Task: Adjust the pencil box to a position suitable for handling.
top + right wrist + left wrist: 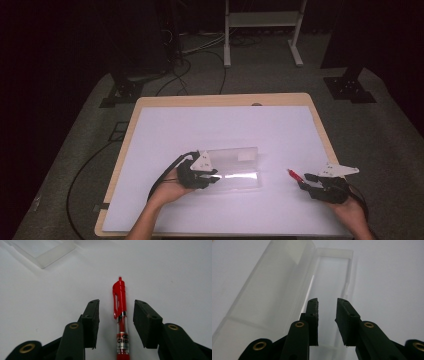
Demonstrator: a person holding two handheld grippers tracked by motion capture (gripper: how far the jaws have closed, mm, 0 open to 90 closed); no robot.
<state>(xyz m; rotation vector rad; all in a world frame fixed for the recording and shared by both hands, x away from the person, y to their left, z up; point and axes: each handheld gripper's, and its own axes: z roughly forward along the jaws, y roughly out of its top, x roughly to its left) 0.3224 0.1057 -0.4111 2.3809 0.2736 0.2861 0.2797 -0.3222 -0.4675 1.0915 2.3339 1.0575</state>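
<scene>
Open case mid-table; pen to its right.

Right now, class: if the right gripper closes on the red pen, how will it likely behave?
The red pen looks stiff, light plastic, so it should lift easily. Its round barrel may roll if nudged, though the clip could stop it. The right gripper straddles it, jaws open.

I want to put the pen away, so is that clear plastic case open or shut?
Open. The clear case has its lid folded back beside the tray, and the tray looks empty in the left gripper view.

High view looks down on the table; both gripper views sit close, sharing the clear case.
</scene>
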